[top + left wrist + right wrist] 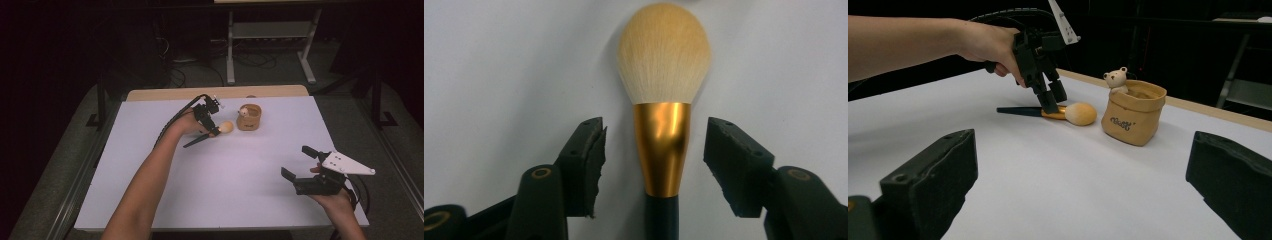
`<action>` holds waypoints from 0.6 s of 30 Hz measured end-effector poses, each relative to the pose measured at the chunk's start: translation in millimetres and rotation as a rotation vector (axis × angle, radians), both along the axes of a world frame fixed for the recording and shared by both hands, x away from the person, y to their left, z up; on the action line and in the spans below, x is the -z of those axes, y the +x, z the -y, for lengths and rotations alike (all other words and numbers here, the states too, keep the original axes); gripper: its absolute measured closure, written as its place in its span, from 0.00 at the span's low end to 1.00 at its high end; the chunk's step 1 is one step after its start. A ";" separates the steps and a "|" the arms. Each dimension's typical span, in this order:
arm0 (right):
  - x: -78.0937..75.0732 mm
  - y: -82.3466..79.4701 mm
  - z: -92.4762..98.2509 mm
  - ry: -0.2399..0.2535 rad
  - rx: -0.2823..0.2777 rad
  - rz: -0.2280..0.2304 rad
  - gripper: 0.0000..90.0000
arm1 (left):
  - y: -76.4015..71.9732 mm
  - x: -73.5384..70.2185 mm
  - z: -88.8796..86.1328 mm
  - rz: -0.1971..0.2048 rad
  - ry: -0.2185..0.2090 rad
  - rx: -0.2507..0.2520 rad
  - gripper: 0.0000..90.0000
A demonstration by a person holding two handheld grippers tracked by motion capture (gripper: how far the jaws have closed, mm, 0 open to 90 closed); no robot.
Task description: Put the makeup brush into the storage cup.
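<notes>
A makeup brush [664, 145] with a cream head, gold ferrule and dark handle lies flat on the white table [225, 175]. My left gripper [654, 145] points down over it, with one jaw on each side of the gold ferrule and a gap on both sides, so it is open. In the high view the brush [225, 128] lies left of a tan pouch [248, 119], with the left gripper [212, 131] above its ferrule. My right gripper [296, 161] is held open and empty near the table's front right. The right gripper view shows the brush [1075, 113] under the left gripper [1053, 102].
The tan pouch [1133, 117] stands upright just past the brush head, with a small toy bear [1117, 79] peeking from its top. A wooden strip [215, 93] borders the table's far edge. A metal stand [270, 40] sits on the floor beyond.
</notes>
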State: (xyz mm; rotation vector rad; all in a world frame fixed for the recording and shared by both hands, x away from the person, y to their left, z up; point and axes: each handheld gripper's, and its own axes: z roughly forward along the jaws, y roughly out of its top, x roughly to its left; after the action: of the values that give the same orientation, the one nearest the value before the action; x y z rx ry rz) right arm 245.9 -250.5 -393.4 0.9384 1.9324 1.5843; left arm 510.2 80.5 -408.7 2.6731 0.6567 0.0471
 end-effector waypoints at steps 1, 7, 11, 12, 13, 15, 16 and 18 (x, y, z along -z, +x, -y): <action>-0.1 -0.1 0.1 0.001 0.000 -0.001 0.00 | 0.0 0.1 0.3 -0.003 -0.001 0.000 0.48; -0.3 -0.2 -0.3 0.002 0.001 0.000 0.00 | 0.3 2.4 2.1 -0.014 0.009 -0.006 0.51; -0.5 -0.8 -0.6 0.006 0.000 -0.009 0.00 | 0.6 4.0 4.0 -0.017 0.012 -0.007 0.53; -0.5 -0.9 -0.6 0.007 0.000 -0.009 0.00 | 0.3 4.9 5.3 -0.014 0.017 -0.004 0.54; -0.5 -0.8 -0.4 0.006 0.001 -0.008 0.00 | 0.4 5.6 5.9 -0.018 0.022 0.001 0.54; -0.5 -1.0 0.0 0.007 0.001 -0.012 0.00 | -0.2 6.2 6.9 -0.017 0.023 -0.003 0.54; -0.6 -1.1 0.0 0.007 0.002 -0.013 0.00 | 0.5 7.0 7.2 -0.017 0.036 0.009 0.54; -0.5 0.0 0.6 0.003 0.001 0.006 0.00 | 0.6 8.5 7.4 -0.016 0.036 -0.001 0.55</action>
State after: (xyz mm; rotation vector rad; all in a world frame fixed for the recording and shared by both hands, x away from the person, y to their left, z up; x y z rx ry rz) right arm 245.9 -251.0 -392.9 0.9347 1.9258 1.5875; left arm 510.8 73.0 -417.2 2.7101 0.6679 0.0386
